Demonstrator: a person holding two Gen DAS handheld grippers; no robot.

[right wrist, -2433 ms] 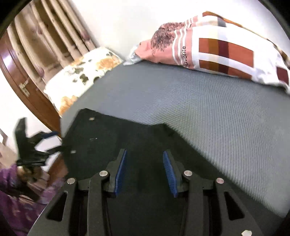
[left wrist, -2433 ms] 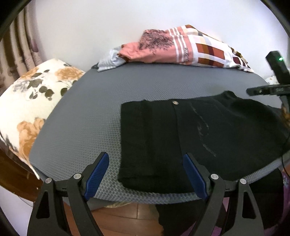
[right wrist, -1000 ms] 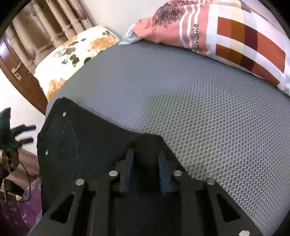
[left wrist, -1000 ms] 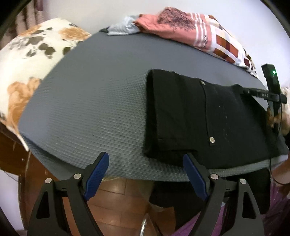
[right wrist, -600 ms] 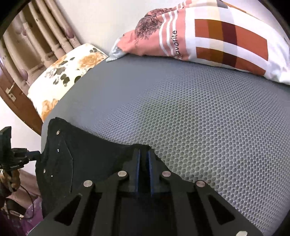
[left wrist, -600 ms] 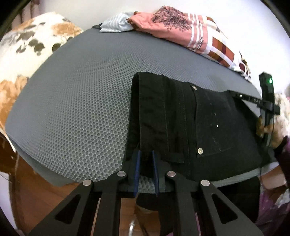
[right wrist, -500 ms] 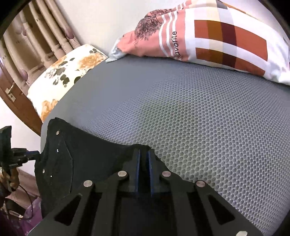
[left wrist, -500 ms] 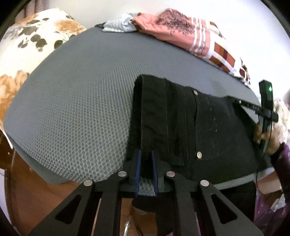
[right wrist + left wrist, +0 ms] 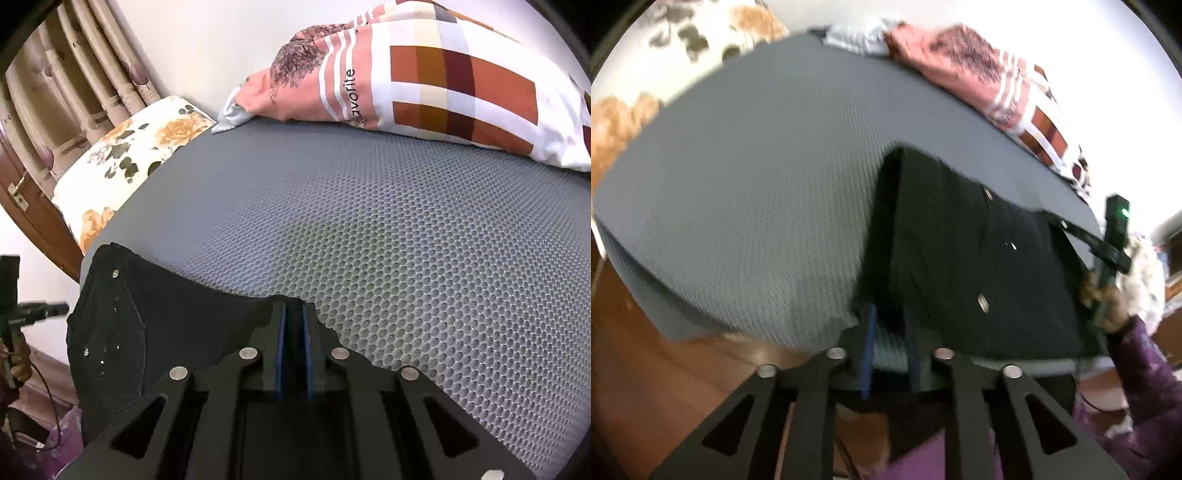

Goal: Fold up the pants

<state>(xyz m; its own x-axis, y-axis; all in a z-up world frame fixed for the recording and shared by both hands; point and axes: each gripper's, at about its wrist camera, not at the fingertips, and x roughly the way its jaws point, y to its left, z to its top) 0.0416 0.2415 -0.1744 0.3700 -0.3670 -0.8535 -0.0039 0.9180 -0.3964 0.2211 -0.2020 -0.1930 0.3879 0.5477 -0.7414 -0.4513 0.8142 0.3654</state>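
The black pants (image 9: pixel 964 266) lie folded on a grey mesh mat (image 9: pixel 757 192), near its front edge. My left gripper (image 9: pixel 888 321) is shut on the pants' near left corner, lifting it slightly off the mat; this view is blurred. In the right wrist view the pants (image 9: pixel 166 325) spread to the left, with metal rivets showing. My right gripper (image 9: pixel 291 317) is shut on the pants' far edge fold. The right gripper also shows at the right of the left wrist view (image 9: pixel 1108 254).
A pink and plaid pillow (image 9: pixel 424 77) lies at the back of the mat. A floral cushion (image 9: pixel 125 155) sits at the back left beside curtains (image 9: pixel 74 85). Wooden floor (image 9: pixel 646 369) lies below the mat's front edge. My other hand's purple sleeve (image 9: pixel 1137 369) is at the right.
Both grippers closed from open onto the pants about a second ago. Since half a second ago the left gripper has lifted and shifted with its corner; the right has barely moved.
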